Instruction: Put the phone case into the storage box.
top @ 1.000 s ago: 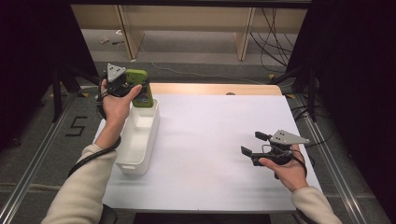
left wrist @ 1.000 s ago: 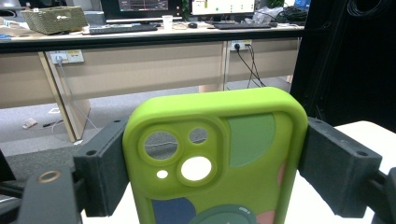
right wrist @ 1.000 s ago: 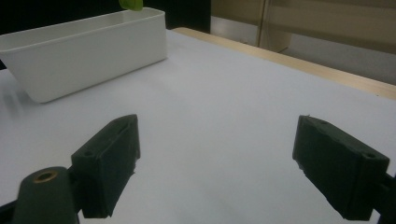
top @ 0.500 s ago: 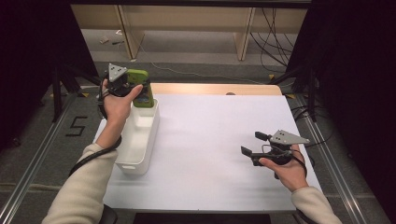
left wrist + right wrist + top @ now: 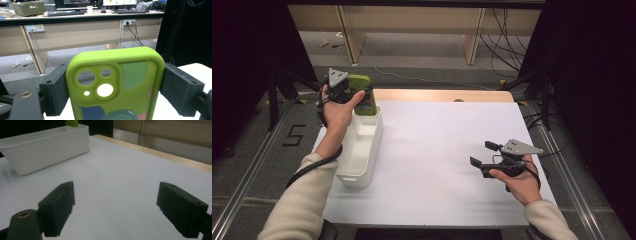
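Seen from above, a white worktop (image 5: 437,150) fills the middle of the frame, with a person's two forearms coming in from the bottom edge. At the upper left, the left hand-held gripper (image 5: 357,95) grasps a lime-green phone case (image 5: 363,95) upright, held above the far end of a long white bin (image 5: 362,145) that lies along the worktop's left side. In the left gripper view, the phone case (image 5: 115,85) stands in the centre of the frame with a black pad pressed against each long side; its camera cut-outs sit left of centre, and darker green, blue and pink shapes mark its back. At the lower right of the high view, the right hand-held gripper (image 5: 486,154) rests low over bare worktop, jaws spread with nothing between them. In the right gripper view, the white bin (image 5: 45,147) lies at the upper left.
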`<state>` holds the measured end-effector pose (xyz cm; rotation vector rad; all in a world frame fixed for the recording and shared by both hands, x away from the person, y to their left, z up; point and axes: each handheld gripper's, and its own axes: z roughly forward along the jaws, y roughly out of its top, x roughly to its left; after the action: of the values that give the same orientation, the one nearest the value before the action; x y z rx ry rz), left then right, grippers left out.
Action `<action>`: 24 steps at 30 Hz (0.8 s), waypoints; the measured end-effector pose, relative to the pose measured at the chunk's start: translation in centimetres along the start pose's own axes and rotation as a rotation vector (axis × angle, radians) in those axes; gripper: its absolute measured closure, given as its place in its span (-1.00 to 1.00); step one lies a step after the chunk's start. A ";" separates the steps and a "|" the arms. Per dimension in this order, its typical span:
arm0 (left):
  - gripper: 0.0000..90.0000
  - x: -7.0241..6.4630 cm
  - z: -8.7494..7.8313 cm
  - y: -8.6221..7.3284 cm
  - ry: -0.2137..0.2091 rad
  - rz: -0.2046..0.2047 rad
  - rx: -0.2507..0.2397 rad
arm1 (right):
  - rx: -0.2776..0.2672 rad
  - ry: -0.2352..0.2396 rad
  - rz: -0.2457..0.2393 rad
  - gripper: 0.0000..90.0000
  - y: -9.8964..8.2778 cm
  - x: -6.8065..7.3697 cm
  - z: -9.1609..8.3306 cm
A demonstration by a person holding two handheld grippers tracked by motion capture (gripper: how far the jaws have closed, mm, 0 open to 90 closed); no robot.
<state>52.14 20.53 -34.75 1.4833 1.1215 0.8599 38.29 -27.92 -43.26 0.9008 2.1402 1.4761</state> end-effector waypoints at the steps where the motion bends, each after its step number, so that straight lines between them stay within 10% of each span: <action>1: -0.63 0.0 0.0 0.0 0.000 0.000 0.001 | 0.000 0.000 0.000 -0.64 0.0 0.0 0.0; 24: -0.63 0.1 0.5 -0.2 0.009 0.004 0.011 | -0.007 0.003 0.002 -0.64 0.0 0.0 0.0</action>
<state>52.61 20.47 -35.07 1.4925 1.1318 0.8652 38.31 -27.92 -43.24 0.8990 2.1361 1.4854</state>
